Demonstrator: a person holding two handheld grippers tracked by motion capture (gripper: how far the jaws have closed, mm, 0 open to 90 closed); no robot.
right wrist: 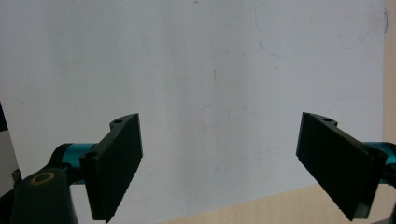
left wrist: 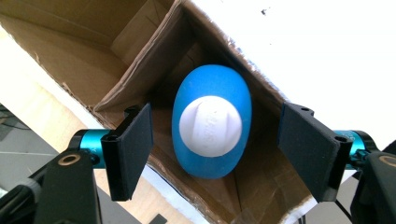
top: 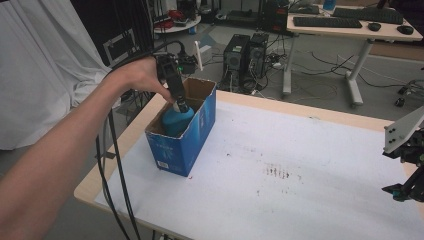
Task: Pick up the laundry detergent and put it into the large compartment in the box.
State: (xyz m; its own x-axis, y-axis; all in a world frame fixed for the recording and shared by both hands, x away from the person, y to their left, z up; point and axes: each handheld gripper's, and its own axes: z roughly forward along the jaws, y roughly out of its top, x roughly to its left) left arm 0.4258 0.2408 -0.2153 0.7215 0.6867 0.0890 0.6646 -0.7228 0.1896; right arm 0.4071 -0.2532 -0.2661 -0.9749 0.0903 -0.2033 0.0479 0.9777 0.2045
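A blue bottle (left wrist: 211,158) with a white cap (left wrist: 211,126) stands upright inside an open blue cardboard box (top: 182,145) at the table's left. My left gripper (left wrist: 217,126) hovers over it, pointing down into the box, open, with its pads (left wrist: 135,149) on either side of the bottle and clear of it. From the high view the left gripper (top: 179,103) sits just above the bottle (top: 176,121). My right gripper (right wrist: 219,158) is open over bare white paper, nothing between its jaws; the right gripper (top: 406,172) hangs at the table's right edge.
A white sheet (top: 300,165) covers the wooden table, with dark stains (top: 276,172) near the middle. Black cables (top: 112,165) trail off the left edge. Behind stand computer towers (top: 246,54), a desk (top: 345,30) with keyboards, and a white curtain (top: 40,65).
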